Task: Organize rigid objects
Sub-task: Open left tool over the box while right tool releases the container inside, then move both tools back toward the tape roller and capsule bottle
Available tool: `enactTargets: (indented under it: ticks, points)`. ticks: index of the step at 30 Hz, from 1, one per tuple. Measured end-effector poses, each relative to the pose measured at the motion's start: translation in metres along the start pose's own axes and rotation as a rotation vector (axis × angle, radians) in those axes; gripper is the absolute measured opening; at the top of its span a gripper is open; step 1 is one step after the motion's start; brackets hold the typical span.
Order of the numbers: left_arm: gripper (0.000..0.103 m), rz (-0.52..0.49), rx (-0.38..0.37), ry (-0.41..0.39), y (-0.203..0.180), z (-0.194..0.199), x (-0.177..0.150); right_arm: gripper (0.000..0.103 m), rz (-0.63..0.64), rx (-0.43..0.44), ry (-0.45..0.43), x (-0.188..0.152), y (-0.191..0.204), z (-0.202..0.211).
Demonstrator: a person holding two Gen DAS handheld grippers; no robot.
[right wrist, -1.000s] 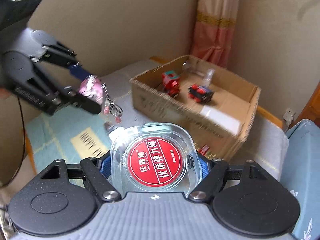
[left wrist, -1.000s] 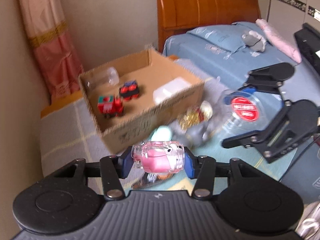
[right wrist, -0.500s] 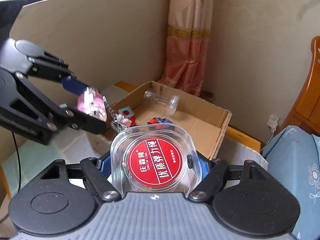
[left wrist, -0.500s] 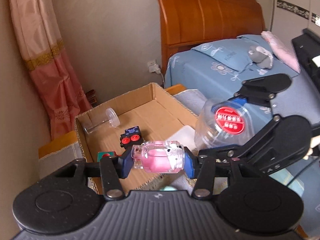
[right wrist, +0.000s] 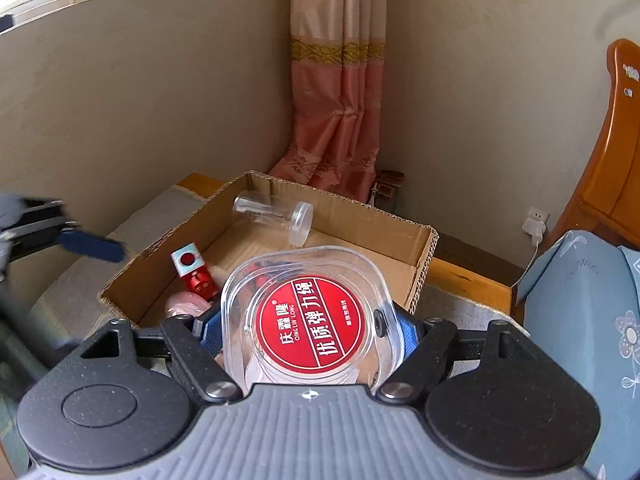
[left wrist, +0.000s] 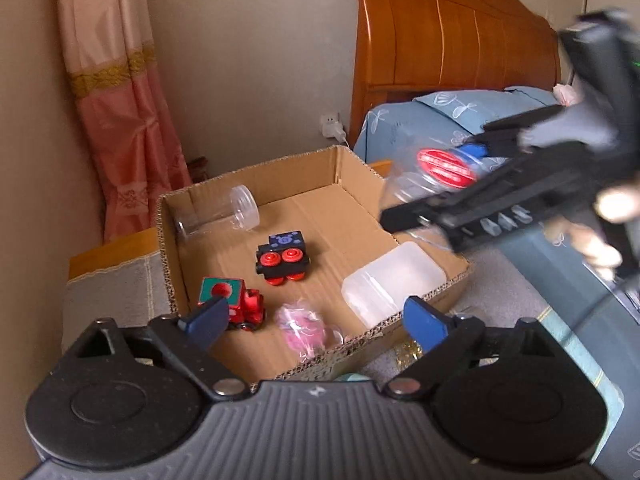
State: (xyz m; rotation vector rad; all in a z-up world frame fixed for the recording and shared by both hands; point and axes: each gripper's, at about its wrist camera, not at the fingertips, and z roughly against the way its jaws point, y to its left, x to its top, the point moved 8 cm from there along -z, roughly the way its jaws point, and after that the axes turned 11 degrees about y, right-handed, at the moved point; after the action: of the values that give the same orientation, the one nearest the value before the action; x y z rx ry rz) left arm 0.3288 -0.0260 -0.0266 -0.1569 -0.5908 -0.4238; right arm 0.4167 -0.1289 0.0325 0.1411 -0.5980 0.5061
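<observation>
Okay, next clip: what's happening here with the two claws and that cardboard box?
A person is sorting small items into a cardboard box. The left claw is opening above the box's near edge, nothing between its jaws; a pink keychain toy lies blurred in the box just below. The right claw grips a clear case with a red label above the box. Already inside: a red toy train, a black toy wagon, a clear jar on its side and a frosted plastic case.
</observation>
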Motion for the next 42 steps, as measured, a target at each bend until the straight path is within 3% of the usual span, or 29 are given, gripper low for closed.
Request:
enactTargets:
  ticks: [13, 14, 16, 20, 30, 36, 42]
  points:
    - [0.096, -0.010, 0.093, 0.032, 0.010, 0.012, -0.050, 0.082, -0.058, -0.045, 0.066, 0.029, -0.015, -0.047]
    - [0.096, -0.005, 0.096, 0.032, 0.012, 0.013, -0.053, 0.084, -0.059, -0.052, 0.065, 0.030, -0.015, -0.049]
    - [0.096, 0.007, 0.091, 0.039, 0.014, 0.013, -0.057, 0.101, -0.069, -0.074, 0.054, 0.033, -0.016, -0.047]
    - [0.096, 0.016, 0.090, 0.044, 0.016, 0.015, -0.064, 0.103, -0.077, -0.082, 0.035, 0.030, -0.012, -0.038]
    - [0.096, 0.047, 0.105, 0.041, 0.014, 0.024, -0.075, 0.103, -0.091, -0.118, 0.049, -0.001, 0.006, -0.013]
    - [0.100, 0.109, 0.162, 0.006, 0.016, 0.039, -0.092, 0.103, -0.156, -0.085, 0.064, -0.053, 0.021, -0.006]
    - [0.100, 0.130, 0.204, 0.024, 0.009, 0.043, -0.114, 0.103, -0.216, -0.087, 0.081, -0.094, 0.030, -0.006]
